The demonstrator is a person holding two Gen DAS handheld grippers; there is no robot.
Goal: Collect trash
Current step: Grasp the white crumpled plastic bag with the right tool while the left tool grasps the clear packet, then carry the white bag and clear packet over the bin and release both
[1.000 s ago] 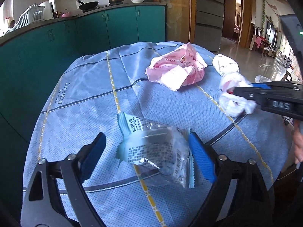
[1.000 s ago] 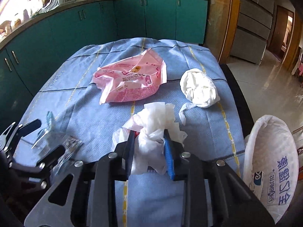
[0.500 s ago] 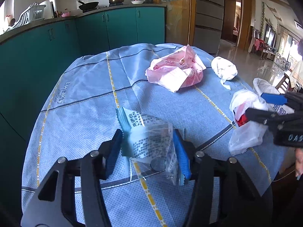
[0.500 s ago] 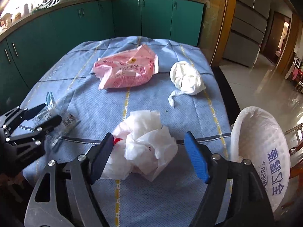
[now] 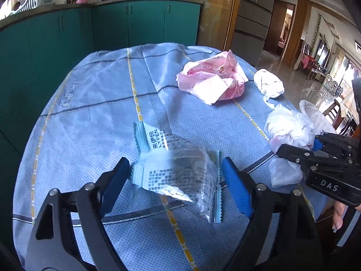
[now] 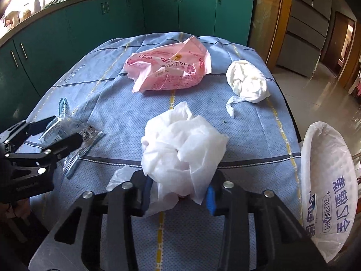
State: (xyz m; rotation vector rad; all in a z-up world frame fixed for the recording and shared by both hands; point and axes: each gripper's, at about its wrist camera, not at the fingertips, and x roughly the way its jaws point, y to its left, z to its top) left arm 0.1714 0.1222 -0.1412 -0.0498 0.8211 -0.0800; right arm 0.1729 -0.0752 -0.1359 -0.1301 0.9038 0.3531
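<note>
A clear snack wrapper point(image 5: 178, 171) with blue edges lies on the blue tablecloth point(image 5: 90, 117). My left gripper point(image 5: 174, 186) is open, its blue pads on either side of the wrapper; it also shows in the right wrist view point(image 6: 65, 133). A crumpled white tissue wad point(image 6: 182, 149) sits between the fingers of my right gripper point(image 6: 179, 195), which is closed onto its lower part. In the left wrist view the wad point(image 5: 291, 128) is at the right table edge.
A pink plastic bag point(image 6: 169, 67) and a second white tissue ball point(image 6: 247, 83) lie farther back. A white-lined trash bin point(image 6: 329, 180) stands off the right table edge. Green cabinets point(image 6: 90, 22) curve behind the table.
My left gripper opened wider around the wrapper. My right gripper, open half a second ago, closed on the tissue wad again.
</note>
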